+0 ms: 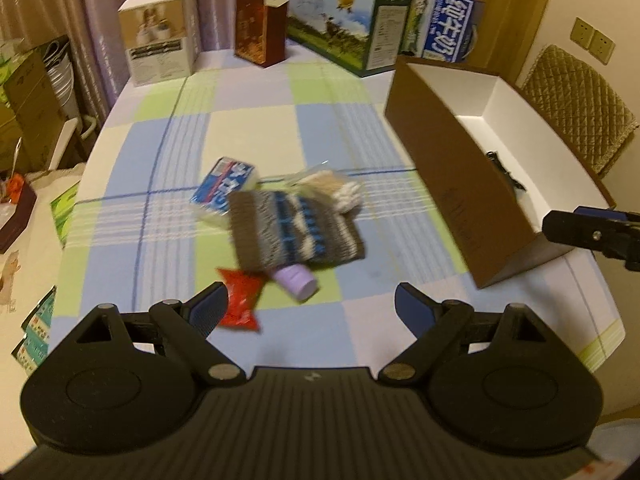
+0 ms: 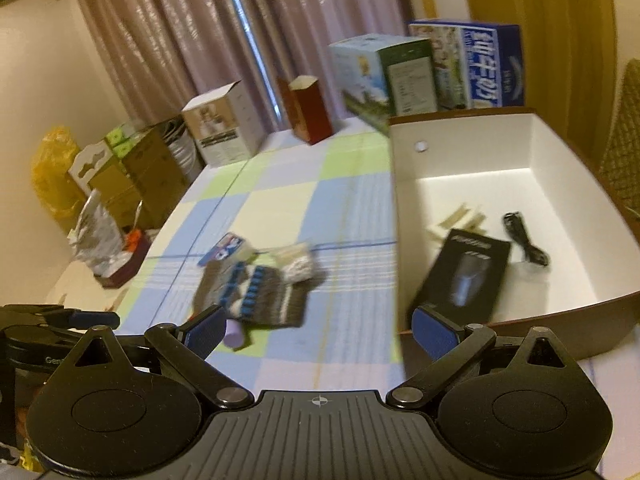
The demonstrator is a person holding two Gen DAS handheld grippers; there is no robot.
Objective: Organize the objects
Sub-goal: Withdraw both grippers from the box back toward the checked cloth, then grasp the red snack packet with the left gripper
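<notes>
A pile lies mid-table: a knitted brown-and-blue pouch (image 1: pixel 298 232), a blue-and-white packet (image 1: pixel 224 186), a bag of cotton swabs (image 1: pixel 328 188), a lilac bottle (image 1: pixel 296 282) and a red sachet (image 1: pixel 240 300). My left gripper (image 1: pixel 310 308) is open and empty just in front of the pile. My right gripper (image 2: pixel 316 330) is open and empty at the near-left corner of the brown box (image 2: pixel 560 152). Inside the box lie a black carton (image 2: pixel 466 276), a black cable (image 2: pixel 524 238) and wooden pegs (image 2: pixel 460 220). The pouch (image 2: pixel 252 292) also shows in the right wrist view.
Cartons stand along the table's far edge: a white one (image 1: pixel 160 36), a dark red one (image 1: pixel 260 26), a green milk case (image 1: pixel 348 20) and a blue one (image 1: pixel 444 24). A quilted chair (image 1: pixel 576 108) is behind the box. Clutter sits left of the table.
</notes>
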